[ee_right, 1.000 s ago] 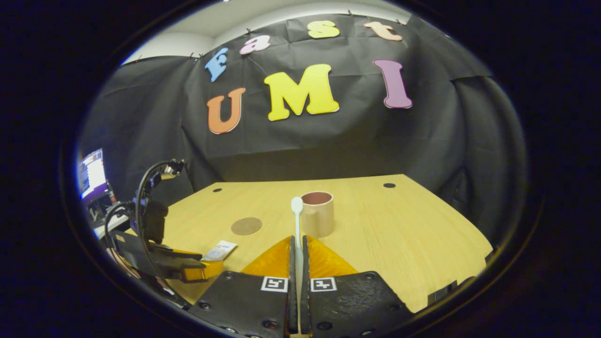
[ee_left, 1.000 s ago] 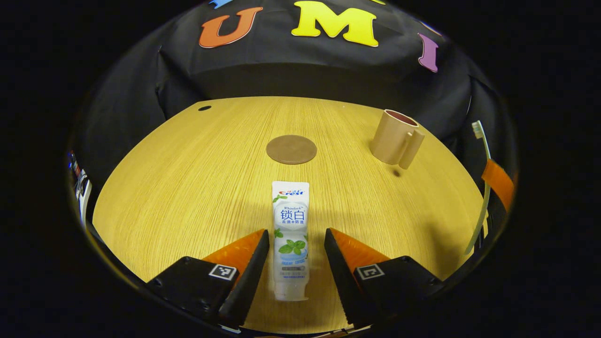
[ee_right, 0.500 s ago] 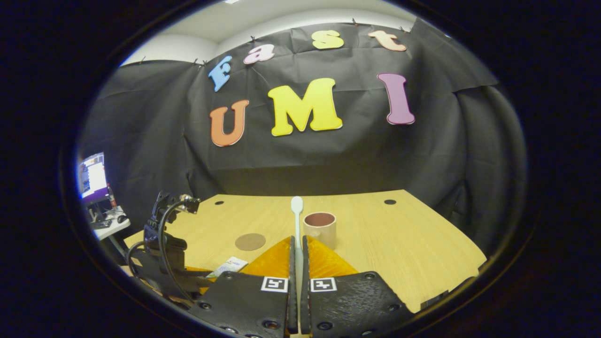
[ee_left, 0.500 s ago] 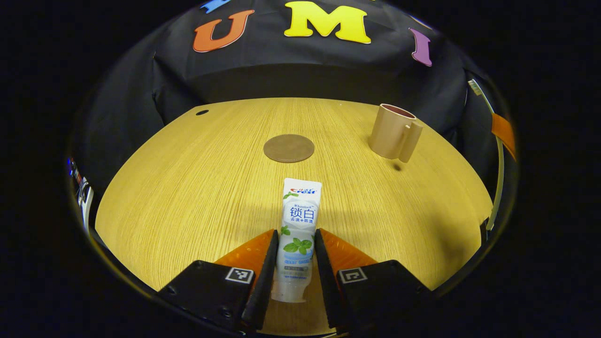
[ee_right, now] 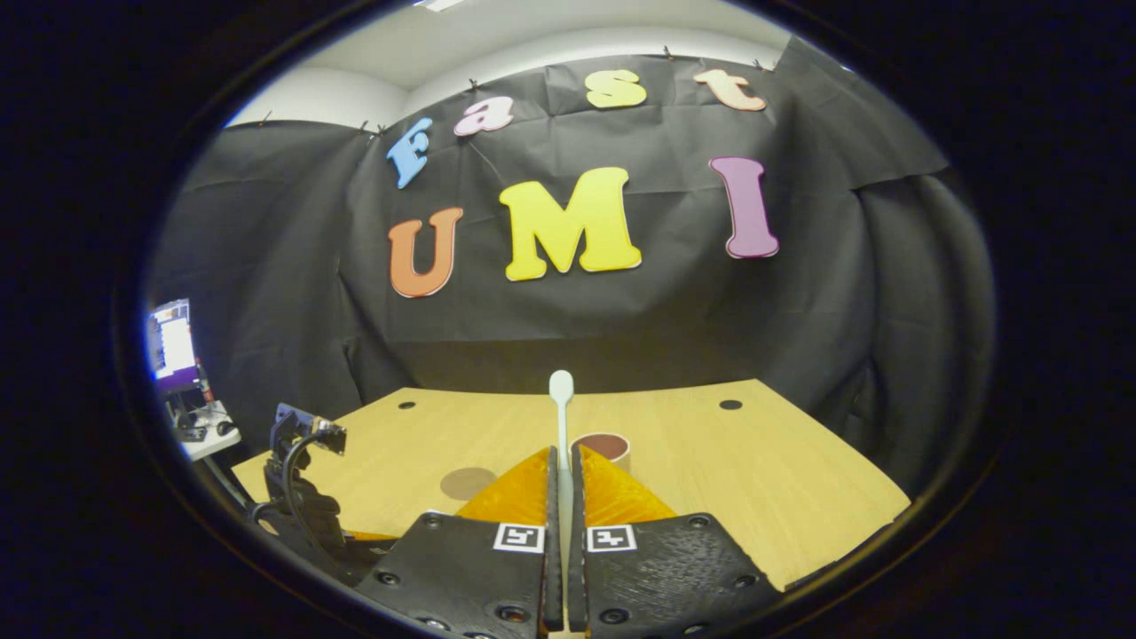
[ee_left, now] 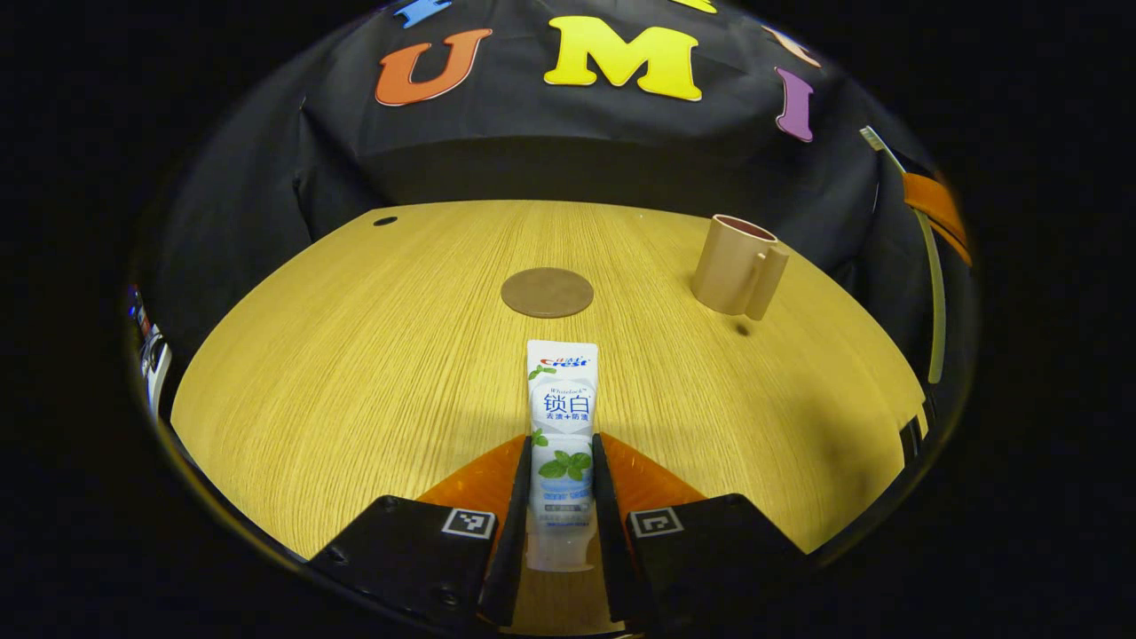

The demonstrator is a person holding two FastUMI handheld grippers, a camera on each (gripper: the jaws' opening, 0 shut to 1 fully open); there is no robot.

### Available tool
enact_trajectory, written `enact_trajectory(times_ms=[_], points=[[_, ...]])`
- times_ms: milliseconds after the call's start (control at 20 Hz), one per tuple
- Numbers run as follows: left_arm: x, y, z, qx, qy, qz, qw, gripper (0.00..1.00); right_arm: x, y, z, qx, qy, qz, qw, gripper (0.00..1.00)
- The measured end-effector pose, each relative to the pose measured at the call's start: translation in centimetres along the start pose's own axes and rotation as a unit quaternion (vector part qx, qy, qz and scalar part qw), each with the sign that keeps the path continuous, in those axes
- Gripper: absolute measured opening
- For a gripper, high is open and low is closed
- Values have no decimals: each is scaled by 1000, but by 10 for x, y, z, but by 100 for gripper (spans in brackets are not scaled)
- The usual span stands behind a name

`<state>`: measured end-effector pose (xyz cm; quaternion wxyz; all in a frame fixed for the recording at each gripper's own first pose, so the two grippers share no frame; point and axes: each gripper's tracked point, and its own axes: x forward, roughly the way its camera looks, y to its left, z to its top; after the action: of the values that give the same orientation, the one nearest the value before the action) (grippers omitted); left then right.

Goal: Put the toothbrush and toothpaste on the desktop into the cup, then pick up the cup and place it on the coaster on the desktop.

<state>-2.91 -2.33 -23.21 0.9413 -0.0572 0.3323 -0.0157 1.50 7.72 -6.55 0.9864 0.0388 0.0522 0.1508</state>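
A: Okay, left tongs [ee_left: 562, 461]?
B: Closed onto the toothpaste [ee_left: 561, 426], both fingers against its lower half near the cap end. Tube lies flat on the tabletop [ee_left: 355, 355], pointing at the coaster [ee_left: 547, 292].
A: Right tongs [ee_right: 563, 461]?
B: Clamped tight on the toothbrush [ee_right: 561, 417], handle between the fingers, head sticking up and forward, held above the tabletop.
A: Cup [ee_left: 737, 265]?
B: Upright on the tabletop, right of the coaster and apart from it, handle toward the left camera. In the right gripper view its rim [ee_right: 602, 444] sits just beyond the fingertips.
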Motion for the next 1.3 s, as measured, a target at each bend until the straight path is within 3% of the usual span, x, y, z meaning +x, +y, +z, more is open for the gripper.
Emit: enact_trajectory(times_ms=[250,550,900,1300], points=[[-22,5,39,23,-88,25,995,41,9,7,17,7,-17,5,1000,6],[-44,-10,77,31,-145,7,989,41,29,0,34,22,-37,2,999,3],[-57,-27,95,38,-165,-15,986,40,82,-7,54,43,-45,6,998,3],[-61,-6,142,26,-218,11,976,41,157,-11,59,36,-44,0,998,0]])
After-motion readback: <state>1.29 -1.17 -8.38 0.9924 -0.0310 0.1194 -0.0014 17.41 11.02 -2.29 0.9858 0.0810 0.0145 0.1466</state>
